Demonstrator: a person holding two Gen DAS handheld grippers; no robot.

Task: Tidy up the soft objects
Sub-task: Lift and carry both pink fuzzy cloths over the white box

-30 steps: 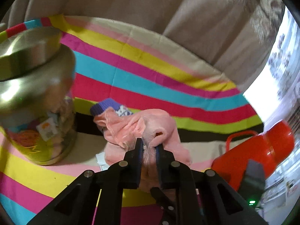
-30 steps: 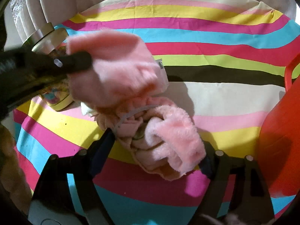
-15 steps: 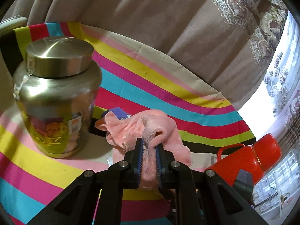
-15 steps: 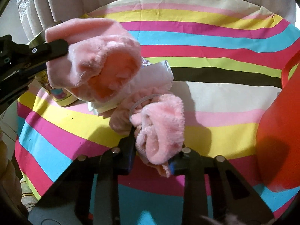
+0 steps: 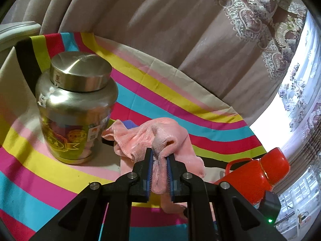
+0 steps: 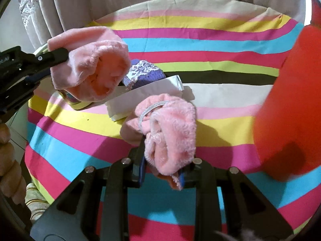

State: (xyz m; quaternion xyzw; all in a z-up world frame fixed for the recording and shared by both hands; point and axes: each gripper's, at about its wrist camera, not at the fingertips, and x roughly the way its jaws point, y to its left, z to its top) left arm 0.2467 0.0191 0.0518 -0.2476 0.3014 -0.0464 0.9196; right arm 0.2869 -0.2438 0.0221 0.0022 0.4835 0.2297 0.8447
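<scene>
Both views are brightly lit, with saturated colours. In the left wrist view, daylight pours in from a window [image 5: 305, 120] at the right edge and blows out to white there. The metal jar [image 5: 75, 110] carries soft highlights on its lid and shoulder. In the right wrist view, the pink fleece sock [image 6: 170, 132] casts a dark shadow to its right on the striped tablecloth [image 6: 200, 46], and the red flask [image 6: 289, 104], very close to the lens, is blurred and shows a dark shadow patch on its lower part. Fisheye distortion bends the stripes into arcs, and black vignetting rings the corners of both pictures.
</scene>
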